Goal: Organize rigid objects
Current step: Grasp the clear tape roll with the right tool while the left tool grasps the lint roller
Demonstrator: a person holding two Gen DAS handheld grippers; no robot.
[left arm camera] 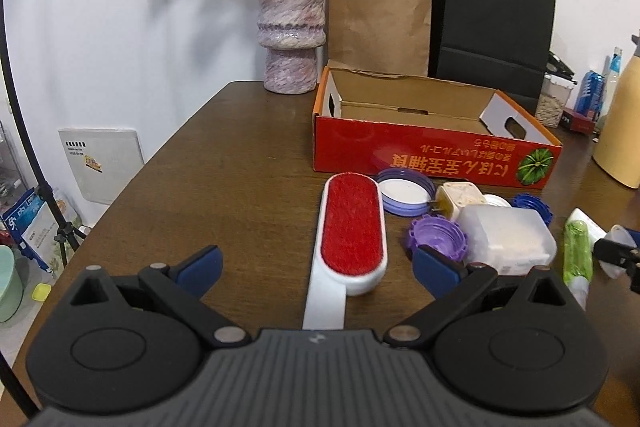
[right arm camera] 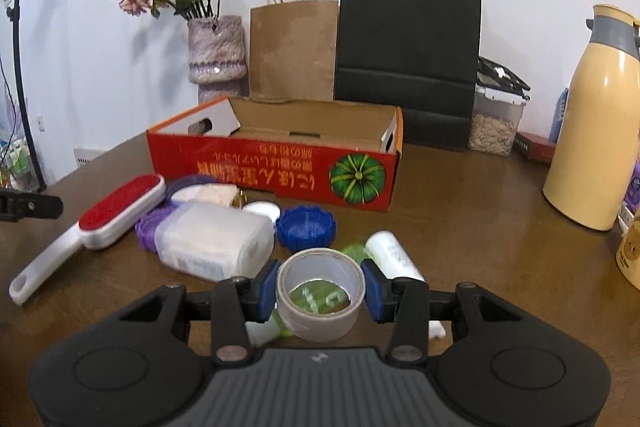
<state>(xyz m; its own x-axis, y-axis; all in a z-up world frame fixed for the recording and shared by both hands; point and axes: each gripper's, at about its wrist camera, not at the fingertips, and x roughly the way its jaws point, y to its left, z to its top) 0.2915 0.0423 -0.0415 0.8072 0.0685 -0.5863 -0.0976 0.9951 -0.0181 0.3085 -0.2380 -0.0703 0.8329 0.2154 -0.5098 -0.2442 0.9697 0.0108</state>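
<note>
**Right hand-held gripper pinching tape roll; left spread over lint brush**

Right hand-held gripper (right arm camera: 320, 293): both blue pads press on the outer wall of a grey tape roll (right arm camera: 320, 311), one on each side. The roll sits with its open core facing up and forward. It appears lifted slightly clear of the counter (right arm camera: 480, 267), though this is hard to confirm. No earlier frame to compare.

Directly under and just ahead of the right hand-held gripper: a green-and-white tube (right arm camera: 390, 255), partly seen through the core of the roll. Ahead and to the left: a blue bottle cap (right arm camera: 306, 227), a clear plastic box (right arm camera: 216, 247), a purple cap (right arm camera: 150, 229) touching that box, and a red lint brush (right arm camera: 120, 213) with its white handle pointing back toward the camera. Further ahead: the open red cardboard box (right arm camera: 280, 171), with nothing visible inside from this angle.

Left hand-held gripper (left arm camera: 318, 267): jaws spread wide, nothing between the pads. The lint brush (left arm camera: 352, 231) lies on the counter (left arm camera: 240, 167) between and just ahead of the fingers, not touched. To its right: purple cap (left arm camera: 438, 237) beside the right finger, clear box (left arm camera: 508, 239), a purple-rimmed lid (left arm camera: 404, 191), a cream plug adapter (left arm camera: 460, 203). Red box (left arm camera: 432, 155) ahead and right.

Beyond the red box: vase of dried roses (left arm camera: 290, 35), brown paper bag (left arm camera: 380, 23), black paper bag (left arm camera: 492, 23). Far right: yellow flask (right arm camera: 592, 131).
</note>
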